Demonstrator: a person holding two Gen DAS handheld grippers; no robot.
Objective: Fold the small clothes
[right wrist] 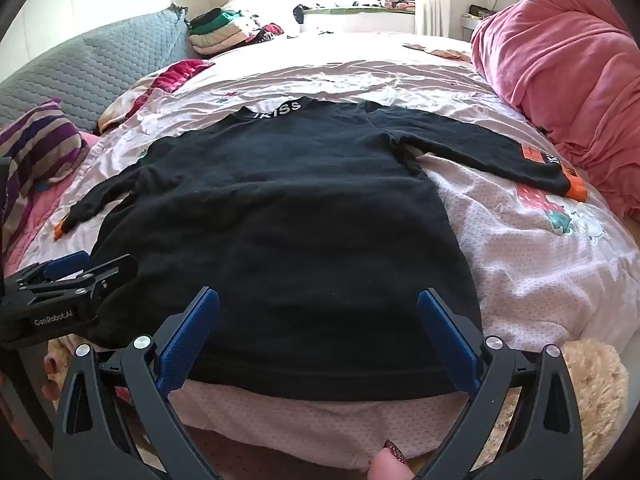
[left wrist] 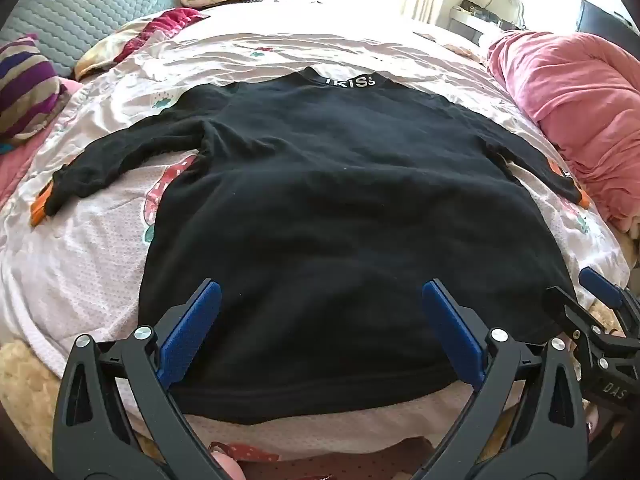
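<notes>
A black long-sleeved top lies flat on the bed, collar with white letters at the far end, both sleeves spread out with orange cuffs. It also shows in the right wrist view. My left gripper is open above the hem, its blue pads wide apart and holding nothing. My right gripper is open above the hem too. The right gripper shows at the hem's right corner in the left wrist view; the left gripper shows at the hem's left corner in the right wrist view.
The top lies on a pale pink printed quilt. A bundled pink blanket is at the right. A striped cushion and grey headboard are at the left. Folded clothes are stacked at the back. A furry beige cushion sits at the near edge.
</notes>
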